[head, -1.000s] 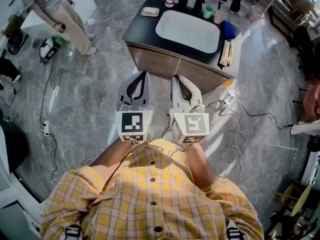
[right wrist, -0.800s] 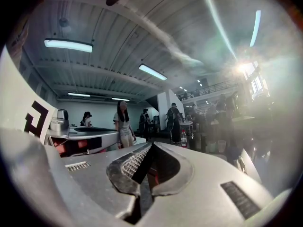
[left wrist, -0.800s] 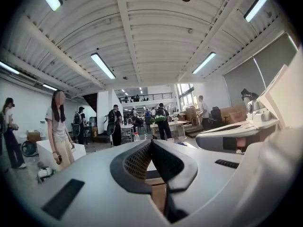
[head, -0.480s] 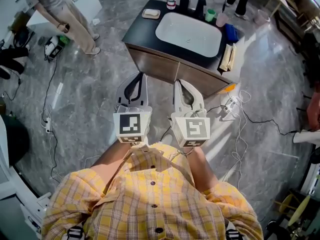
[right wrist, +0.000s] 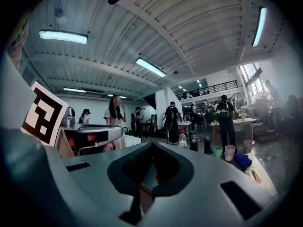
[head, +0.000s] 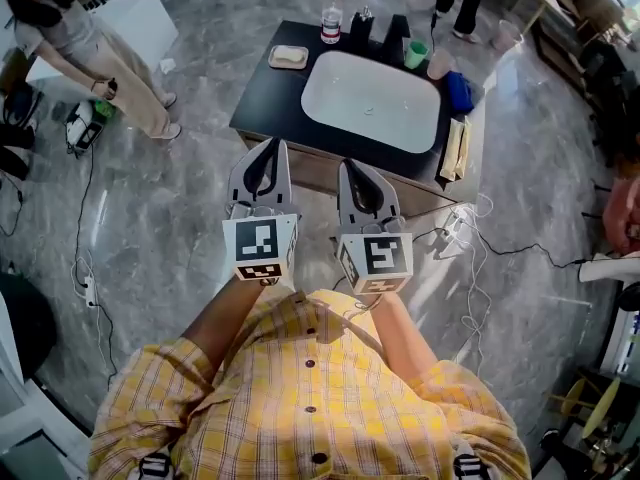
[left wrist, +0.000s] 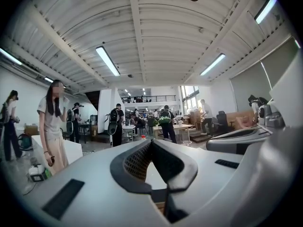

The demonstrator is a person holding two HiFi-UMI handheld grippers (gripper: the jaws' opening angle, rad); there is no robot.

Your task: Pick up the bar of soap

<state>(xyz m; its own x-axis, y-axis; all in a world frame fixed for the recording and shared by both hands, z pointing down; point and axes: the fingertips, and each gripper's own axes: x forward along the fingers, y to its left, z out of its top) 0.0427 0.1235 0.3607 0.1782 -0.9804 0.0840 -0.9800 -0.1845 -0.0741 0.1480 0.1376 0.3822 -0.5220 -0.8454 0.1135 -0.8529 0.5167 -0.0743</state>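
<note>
The pale bar of soap [head: 288,55] lies in a small dish at the far left corner of the black counter [head: 262,93], left of the white basin [head: 370,100]. Both grippers are held side by side in front of the person's chest, short of the counter's near edge. My left gripper [head: 271,146] has its jaws together with nothing between them, and the left gripper view looks out over its tips [left wrist: 151,141] into the hall. My right gripper [head: 352,166] is likewise shut and empty [right wrist: 152,144]. The soap does not show in either gripper view.
Along the counter's back edge stand a water bottle [head: 330,16], two dark dispensers [head: 361,24], a green cup [head: 415,53] and a clear cup [head: 440,63]. A blue cloth [head: 460,90] and a folded towel [head: 454,148] lie at its right. Cables [head: 480,238] trail on the floor; a person [head: 90,53] stands far left.
The counter has come nearer and lower in the head view, and both grippers have moved forward toward its near edge. Both stay shut and empty.
</note>
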